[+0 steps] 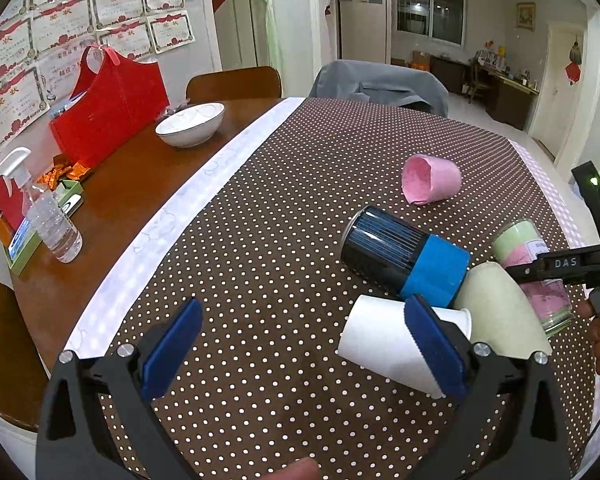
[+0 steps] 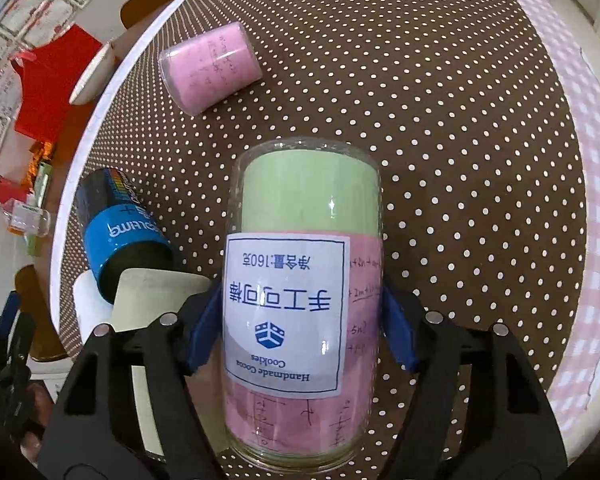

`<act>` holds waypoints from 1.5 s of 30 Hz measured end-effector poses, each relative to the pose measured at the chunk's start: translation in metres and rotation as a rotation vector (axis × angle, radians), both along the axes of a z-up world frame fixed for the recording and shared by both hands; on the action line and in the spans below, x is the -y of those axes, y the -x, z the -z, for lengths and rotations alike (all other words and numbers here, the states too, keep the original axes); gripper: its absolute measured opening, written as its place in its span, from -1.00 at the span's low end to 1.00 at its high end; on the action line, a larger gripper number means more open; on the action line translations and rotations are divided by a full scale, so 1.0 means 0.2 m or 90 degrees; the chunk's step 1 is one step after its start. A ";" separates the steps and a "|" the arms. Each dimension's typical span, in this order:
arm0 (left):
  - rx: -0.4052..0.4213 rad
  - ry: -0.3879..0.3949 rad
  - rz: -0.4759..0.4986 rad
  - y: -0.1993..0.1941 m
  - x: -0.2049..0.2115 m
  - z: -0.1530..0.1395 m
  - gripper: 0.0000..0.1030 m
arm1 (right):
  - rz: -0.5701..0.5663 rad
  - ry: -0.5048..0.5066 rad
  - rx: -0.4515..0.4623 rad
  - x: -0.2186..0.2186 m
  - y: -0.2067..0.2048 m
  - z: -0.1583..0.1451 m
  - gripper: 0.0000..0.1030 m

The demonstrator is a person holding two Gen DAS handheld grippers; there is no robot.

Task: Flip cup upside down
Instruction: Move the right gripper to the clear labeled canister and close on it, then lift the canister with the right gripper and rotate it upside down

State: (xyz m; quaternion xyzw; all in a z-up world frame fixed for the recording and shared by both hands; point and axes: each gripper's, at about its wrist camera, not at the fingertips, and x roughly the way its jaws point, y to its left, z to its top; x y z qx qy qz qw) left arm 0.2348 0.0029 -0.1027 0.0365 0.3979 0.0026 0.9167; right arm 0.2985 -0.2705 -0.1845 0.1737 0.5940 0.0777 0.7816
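A clear glass cup (image 2: pixel 304 288) lined with green and pink paper and a white label lies between my right gripper's (image 2: pixel 304 320) blue pads, which are shut on its sides. In the left wrist view the same cup (image 1: pixel 520 244) sits at the right, with the right gripper's black finger across it. My left gripper (image 1: pixel 304 340) is open above the dotted cloth, its right pad (image 1: pixel 432 344) over a white paper cup (image 1: pixel 376 348) lying on its side.
A dark cup with a blue band (image 1: pixel 404 256), a pale green cup (image 1: pixel 500 316) and a pink cup (image 1: pixel 430 178) lie on the brown dotted tablecloth (image 1: pixel 280 220). A white bowl (image 1: pixel 190 124), red bag (image 1: pixel 108 108) and water bottle (image 1: pixel 54 224) stand on the bare wood at left.
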 end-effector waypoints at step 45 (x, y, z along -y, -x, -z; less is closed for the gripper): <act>0.105 -0.007 0.001 0.72 -0.13 -0.07 0.92 | 0.182 0.162 0.411 -0.20 0.99 -0.13 0.35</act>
